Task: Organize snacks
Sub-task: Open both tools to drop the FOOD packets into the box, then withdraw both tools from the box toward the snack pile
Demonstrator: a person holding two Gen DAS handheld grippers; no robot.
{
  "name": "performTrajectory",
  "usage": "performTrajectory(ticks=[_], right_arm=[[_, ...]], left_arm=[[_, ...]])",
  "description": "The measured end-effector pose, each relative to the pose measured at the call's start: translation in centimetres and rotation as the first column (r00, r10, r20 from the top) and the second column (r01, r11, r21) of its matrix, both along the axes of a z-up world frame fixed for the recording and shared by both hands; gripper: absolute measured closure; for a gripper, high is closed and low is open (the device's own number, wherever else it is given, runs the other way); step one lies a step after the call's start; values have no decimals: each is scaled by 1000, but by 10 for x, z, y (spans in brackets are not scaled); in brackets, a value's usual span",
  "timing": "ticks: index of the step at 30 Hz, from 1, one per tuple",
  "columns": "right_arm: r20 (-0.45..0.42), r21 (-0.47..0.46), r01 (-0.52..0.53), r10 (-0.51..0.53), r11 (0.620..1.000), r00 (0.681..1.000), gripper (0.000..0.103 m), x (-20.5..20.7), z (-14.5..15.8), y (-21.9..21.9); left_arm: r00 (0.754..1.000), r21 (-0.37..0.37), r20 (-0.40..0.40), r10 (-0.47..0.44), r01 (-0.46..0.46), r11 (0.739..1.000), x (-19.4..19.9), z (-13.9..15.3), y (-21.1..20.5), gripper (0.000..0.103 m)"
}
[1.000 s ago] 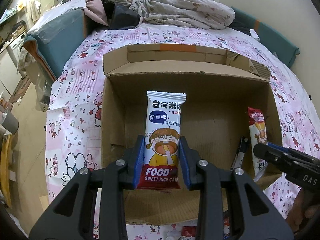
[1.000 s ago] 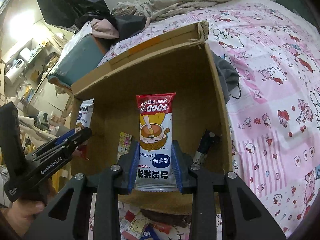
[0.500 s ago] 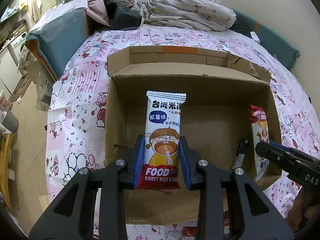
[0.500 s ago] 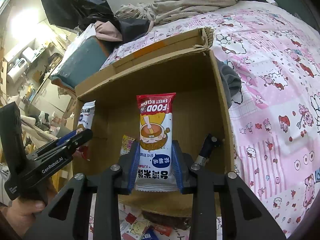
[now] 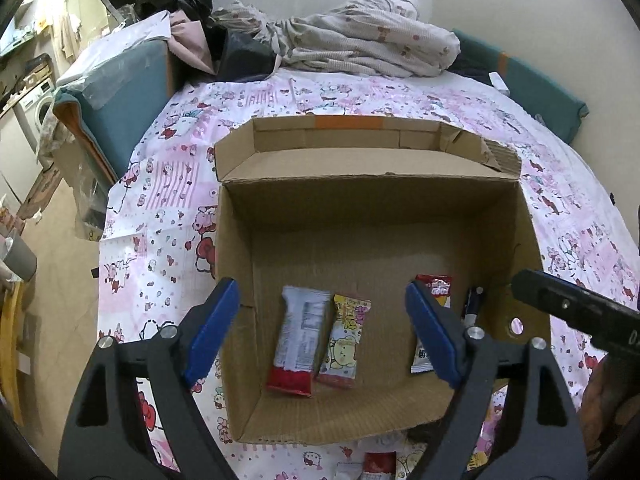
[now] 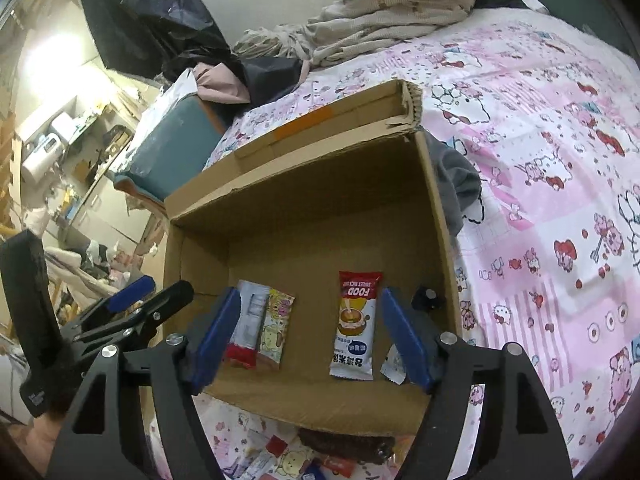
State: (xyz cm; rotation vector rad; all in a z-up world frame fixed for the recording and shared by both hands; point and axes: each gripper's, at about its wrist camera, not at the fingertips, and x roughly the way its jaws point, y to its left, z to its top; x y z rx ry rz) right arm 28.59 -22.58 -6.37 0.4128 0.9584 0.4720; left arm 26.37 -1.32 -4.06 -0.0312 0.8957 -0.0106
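two empty grippers, left gripper (image 5: 322, 330) and right gripper (image 6: 310, 334), fingers spread wide above rice cake packets (image 5: 301, 338) (image 6: 355, 326) on box (image 5: 360, 216) floor

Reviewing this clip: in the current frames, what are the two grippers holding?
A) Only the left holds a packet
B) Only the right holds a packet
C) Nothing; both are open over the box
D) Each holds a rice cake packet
C: the left gripper and right gripper both have their fingers spread, and the rice cake packets lie on the cardboard box floor.
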Motion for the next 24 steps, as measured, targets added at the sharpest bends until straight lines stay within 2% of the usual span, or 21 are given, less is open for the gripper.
performTrajectory(ticks=[8, 12, 15, 18, 21, 24], right_arm=[[39, -19, -27, 28, 999, 999, 26, -19, 16, 3], [45, -19, -26, 27, 999, 999, 17, -34, 24, 1], [64, -38, -32, 34, 999, 997, 15, -45, 31, 1], [59, -26, -18, 19, 1000, 998, 7, -56, 32, -5], [31, -4, 3, -3, 1000, 1000, 6, -67, 30, -12], [22, -17, 9, -9, 1000, 1000, 5, -75, 30, -16]], left_arm=[[999, -21, 40, 37, -36, 999, -22, 15, 13, 20], [996, -36, 33, 84, -83, 996, -31, 24, 22, 20], [993, -15, 48, 105, -104, 994, -39, 30, 28, 20], [993, -45, 40, 113, -111, 993, -47, 31, 36, 11], [992, -72, 28, 122, -119, 990, -56, 32, 41, 2], [992, -94, 15, 123, -121, 988, -66, 32, 44, 1]])
